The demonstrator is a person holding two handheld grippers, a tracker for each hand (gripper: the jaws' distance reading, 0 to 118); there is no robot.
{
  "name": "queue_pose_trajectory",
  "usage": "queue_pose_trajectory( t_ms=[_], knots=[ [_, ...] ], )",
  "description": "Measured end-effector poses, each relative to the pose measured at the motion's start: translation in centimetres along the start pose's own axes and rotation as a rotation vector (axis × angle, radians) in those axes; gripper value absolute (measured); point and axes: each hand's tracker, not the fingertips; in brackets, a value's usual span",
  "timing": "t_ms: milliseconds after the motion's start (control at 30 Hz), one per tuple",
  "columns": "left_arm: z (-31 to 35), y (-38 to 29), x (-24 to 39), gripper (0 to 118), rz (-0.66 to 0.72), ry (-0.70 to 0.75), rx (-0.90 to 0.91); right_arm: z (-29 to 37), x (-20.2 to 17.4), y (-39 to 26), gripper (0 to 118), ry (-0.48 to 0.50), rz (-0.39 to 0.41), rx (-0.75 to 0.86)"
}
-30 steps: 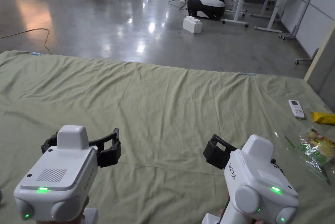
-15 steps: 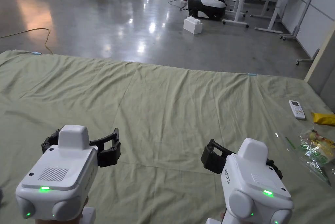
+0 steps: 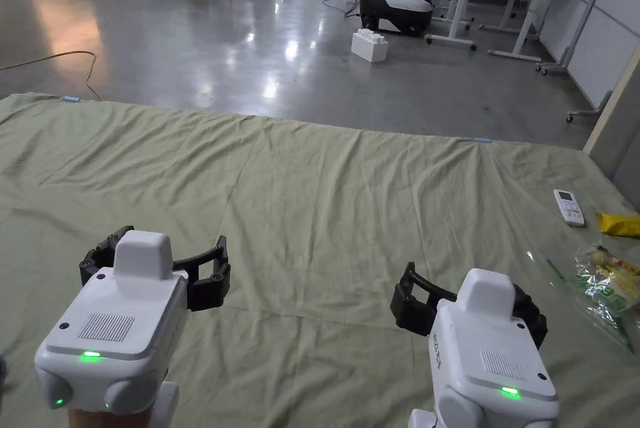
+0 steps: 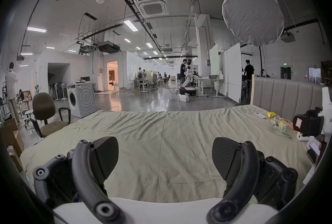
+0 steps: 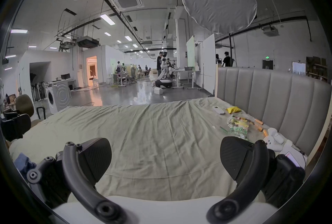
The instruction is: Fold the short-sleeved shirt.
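My left gripper [image 3: 160, 249] hovers low over the near left of the green bedsheet [image 3: 325, 198], jaws wide apart with nothing between them. My right gripper [image 3: 469, 288] hovers at the near right, also open and empty. The left gripper view shows its own gripper [image 4: 165, 156] held open above wrinkled sheet, with the right gripper [image 4: 305, 125] at the far right edge. The right gripper view shows its own gripper [image 5: 165, 154] open over bare sheet. A scrap of blue fabric [image 5: 21, 161] peeks in at that view's lower left; I cannot tell what it is.
A white remote [image 3: 567, 207], a yellow packet [image 3: 619, 224] and a clear snack bag [image 3: 609, 288] lie along the bed's right side. A padded headboard [image 5: 269, 98] and a white plush toy [image 5: 274, 138] stand there too. An office chair [image 4: 43, 111] sits left of the bed.
The right gripper has rolled level and shifted slightly, so both its jaws now show. The left gripper has barely moved. Both stay open.
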Motion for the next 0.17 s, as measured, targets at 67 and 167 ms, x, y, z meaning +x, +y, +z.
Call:
queue_pose_trajectory(
  t_ms=[67,167],
  knots=[
    [-0.08,-0.08,-0.02,106,-0.001,0.002,0.000,-0.10,-0.09,-0.03,118,-0.016,0.020,0.014],
    [-0.14,-0.30,-0.18,106,0.004,0.009,0.000,-0.25,-0.29,0.14,118,-0.041,0.094,0.042]
  ],
)
